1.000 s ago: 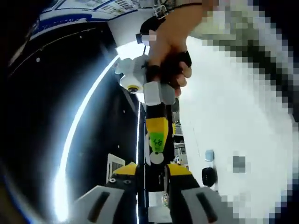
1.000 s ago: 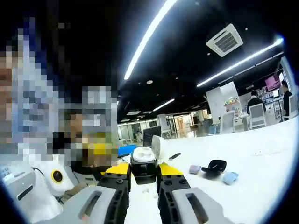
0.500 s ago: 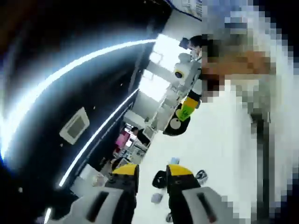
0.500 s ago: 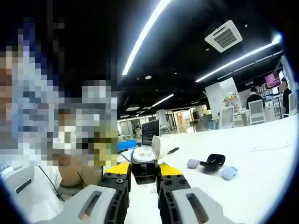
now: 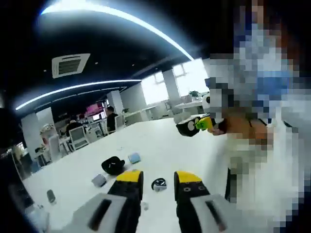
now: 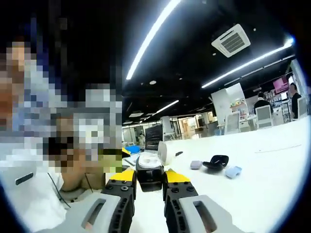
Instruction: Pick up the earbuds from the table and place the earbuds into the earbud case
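Observation:
My right gripper [image 6: 149, 187] is shut on an open earbud case [image 6: 148, 167], dark below and white inside, with its lid [image 6: 162, 152] tipped up behind. It is held above the white table [image 6: 272, 184]. I cannot make out earbuds inside it. My left gripper [image 5: 158, 180] stands open above the table [image 5: 160, 150] with nothing between its jaws. Just beyond its tips lies a small round black-and-white object [image 5: 159, 184]. In the left gripper view the right gripper [image 5: 194, 125] shows far off to the right, black with yellow and green.
A black open case [image 5: 112, 165] [image 6: 216, 162], a blue case [image 5: 133, 158] [image 6: 233, 171] and a greyish-lavender case [image 5: 98, 180] [image 6: 195, 164] lie on the table. A small dark item [image 5: 51, 195] is near the left edge. Chairs and people are at the far desks.
The left gripper view has swung away from the close-up of the right gripper and now looks across the table. The right gripper still holds the open case, nearly unmoved.

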`<state>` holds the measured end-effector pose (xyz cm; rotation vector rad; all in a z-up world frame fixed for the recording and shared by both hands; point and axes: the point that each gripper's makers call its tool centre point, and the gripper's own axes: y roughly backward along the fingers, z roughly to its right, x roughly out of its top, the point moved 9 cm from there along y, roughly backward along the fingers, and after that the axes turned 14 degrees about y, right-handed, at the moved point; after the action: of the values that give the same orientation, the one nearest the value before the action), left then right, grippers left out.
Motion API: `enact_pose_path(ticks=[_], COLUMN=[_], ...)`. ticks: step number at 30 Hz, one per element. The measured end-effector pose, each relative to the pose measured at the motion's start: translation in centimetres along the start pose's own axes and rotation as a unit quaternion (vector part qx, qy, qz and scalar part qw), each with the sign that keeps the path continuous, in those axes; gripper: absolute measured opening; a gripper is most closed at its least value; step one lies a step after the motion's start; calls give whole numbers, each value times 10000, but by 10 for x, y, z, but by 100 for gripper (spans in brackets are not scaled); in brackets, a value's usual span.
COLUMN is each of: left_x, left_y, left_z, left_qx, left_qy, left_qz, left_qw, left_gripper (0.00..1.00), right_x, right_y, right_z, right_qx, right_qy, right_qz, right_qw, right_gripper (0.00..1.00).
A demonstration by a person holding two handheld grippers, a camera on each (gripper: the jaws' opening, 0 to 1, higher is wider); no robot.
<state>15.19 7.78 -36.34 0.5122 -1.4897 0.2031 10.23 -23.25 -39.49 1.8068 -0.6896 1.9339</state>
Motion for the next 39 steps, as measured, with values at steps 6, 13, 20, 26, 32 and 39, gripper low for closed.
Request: enact_pose_path(ticks=[6, 13, 20, 26, 32, 39], left_x=[-19, -36, -59, -70, -78, -78], left_y=[5, 11, 5, -7, -22, -38], left_z=[-9, -26, -50, -72, -90, -99], left_qx=[-16, 222, 610, 530, 101, 42], left_qy=[55, 173, 429, 907, 1777, 2131], left_qz=[-241, -588, -1096, -1734, -2258, -2678], left_qw=[9997, 9979, 9912, 9792, 9578, 9396], left_gripper=[25, 25, 24, 24, 24, 24], right_x=[-14, -13, -19, -20, -22, -21], right_y=[6, 8, 6, 2, 0, 1], right_z=[-6, -11, -12, -18, -19, -22], right_qx=[95, 350, 463, 580, 619, 675], right_qy=[345, 352, 285, 307, 258, 258], right_qz=[-24, -62, -117, -155, -182, -145], right_qw=[9994, 9987, 9985, 9977, 9976, 9973], right_gripper=[20, 20, 20, 20, 20, 20])
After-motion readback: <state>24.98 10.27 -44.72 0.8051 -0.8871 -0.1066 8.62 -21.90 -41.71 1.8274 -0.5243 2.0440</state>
